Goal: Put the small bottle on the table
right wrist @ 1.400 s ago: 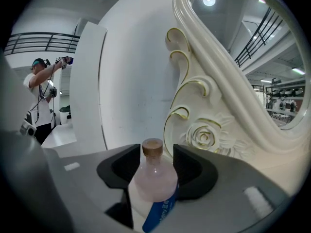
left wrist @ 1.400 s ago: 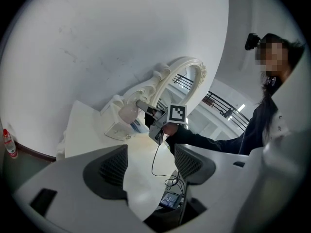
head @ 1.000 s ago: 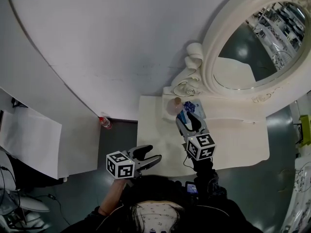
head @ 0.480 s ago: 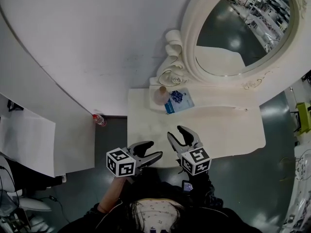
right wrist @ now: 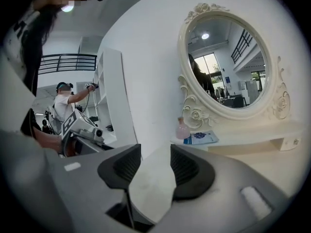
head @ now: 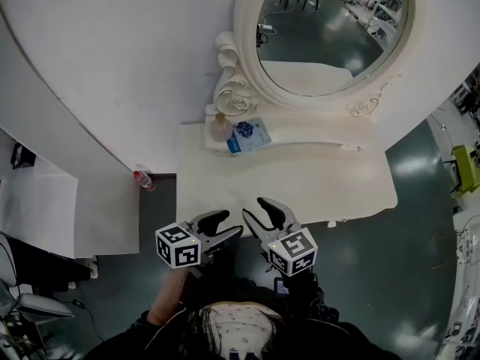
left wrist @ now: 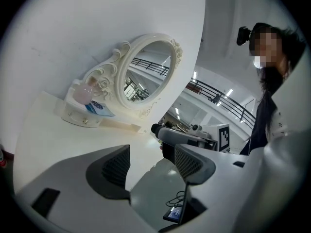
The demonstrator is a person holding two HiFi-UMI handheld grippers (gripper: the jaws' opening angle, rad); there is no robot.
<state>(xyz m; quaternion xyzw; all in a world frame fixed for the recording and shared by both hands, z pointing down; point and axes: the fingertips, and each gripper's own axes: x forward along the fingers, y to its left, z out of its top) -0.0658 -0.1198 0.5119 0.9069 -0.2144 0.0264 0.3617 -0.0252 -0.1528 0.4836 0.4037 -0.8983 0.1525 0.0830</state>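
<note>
The small pink bottle point(head: 220, 128) stands upright on the mirror's low base at the back left of the white table point(head: 315, 190), next to a blue packet point(head: 247, 135). Nothing holds it. Both grippers hang over the table's front edge, far from the bottle. My left gripper point(head: 229, 223) is open and empty, and my right gripper point(head: 253, 208) is open and empty beside it. The left gripper view shows the bottle point(left wrist: 82, 94) far off beyond the open gripper point(left wrist: 153, 161). The right gripper view shows the bottle point(right wrist: 182, 129) past the open gripper point(right wrist: 155, 166).
An ornate oval mirror point(head: 330, 36) rises at the table's back against the white wall. A red-capped bottle point(head: 142, 180) lies on the dark floor left of the table. White shelving point(head: 45, 208) stands further left. Another person point(right wrist: 65, 98) is in the background.
My right gripper has drawn back from the bottle and blue packet to the table's front edge. The bottle stays by the mirror. The left gripper has barely moved.
</note>
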